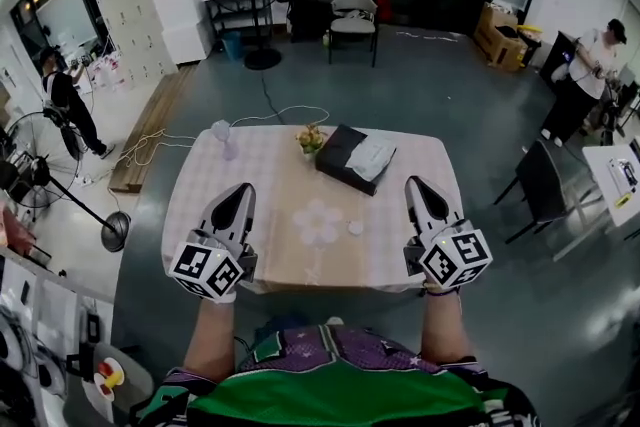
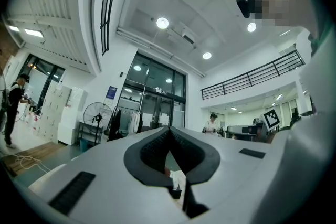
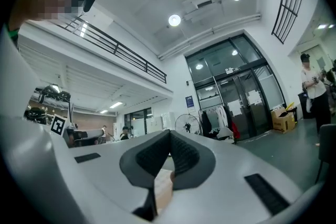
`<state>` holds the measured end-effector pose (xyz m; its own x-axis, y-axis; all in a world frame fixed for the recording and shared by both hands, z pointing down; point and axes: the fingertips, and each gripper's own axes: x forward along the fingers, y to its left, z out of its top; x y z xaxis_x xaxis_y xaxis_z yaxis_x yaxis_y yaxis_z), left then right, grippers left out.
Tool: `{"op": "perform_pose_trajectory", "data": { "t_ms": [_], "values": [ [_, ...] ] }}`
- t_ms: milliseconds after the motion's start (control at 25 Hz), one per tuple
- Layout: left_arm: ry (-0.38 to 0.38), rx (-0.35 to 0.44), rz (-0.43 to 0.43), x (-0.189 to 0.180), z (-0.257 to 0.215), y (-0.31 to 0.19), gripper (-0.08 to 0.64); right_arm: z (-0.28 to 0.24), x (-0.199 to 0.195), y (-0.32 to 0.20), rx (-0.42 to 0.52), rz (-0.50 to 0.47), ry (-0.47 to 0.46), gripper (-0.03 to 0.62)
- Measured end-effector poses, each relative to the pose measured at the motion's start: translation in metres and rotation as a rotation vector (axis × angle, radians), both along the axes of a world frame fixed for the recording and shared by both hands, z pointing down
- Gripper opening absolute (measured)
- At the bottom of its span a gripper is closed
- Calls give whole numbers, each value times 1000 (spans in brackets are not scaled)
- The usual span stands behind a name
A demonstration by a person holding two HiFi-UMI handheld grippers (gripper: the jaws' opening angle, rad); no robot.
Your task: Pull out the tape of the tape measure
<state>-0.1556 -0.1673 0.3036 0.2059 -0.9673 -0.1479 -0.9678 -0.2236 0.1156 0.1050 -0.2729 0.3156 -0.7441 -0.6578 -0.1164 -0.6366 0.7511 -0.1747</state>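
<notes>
Left hand-held gripper (image 1: 242,190) and right hand-held gripper (image 1: 415,185) both hover shut and empty over the near edge of the desk (image 1: 200,190). At the far edge, a black tray (image 1: 335,153) holds a pale folded packet (image 1: 372,156); a small pot (image 1: 311,147) beside it carries flowers. The small white disc (image 1: 356,228) near the middle is probably the tape measure: open the jaws, steady its case, then draw the tab straight.

Clothed table (image 1: 200,190): black case (image 1: 340,155), flowers (image 1: 311,139), clear cup (image 1: 224,137) beyond the tongs; white disc (image 1: 356,228) between left gripper (image 1: 243,188) and right gripper (image 1: 414,182).
</notes>
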Motion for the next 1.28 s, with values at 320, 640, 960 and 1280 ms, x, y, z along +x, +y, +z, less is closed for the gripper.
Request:
{"op": "perform_pose_trajectory", "data": {
  "t_ms": [320,640,960,1280],
  "values": [
    [-3,-7,27,2,10,-47,21,15,-18,-32,6,-86,-4,6],
    [-36,-2,71,16,13,-73,25,27,-33,-42,3,-134,73,69],
    [-85,-2,177,42,20,-86,351,37,-37,-49,40,-146,128,306],
    [-121,-85,231,58,57,-98,350,99,-46,-61,-36,-176,263,308]
  ]
}}
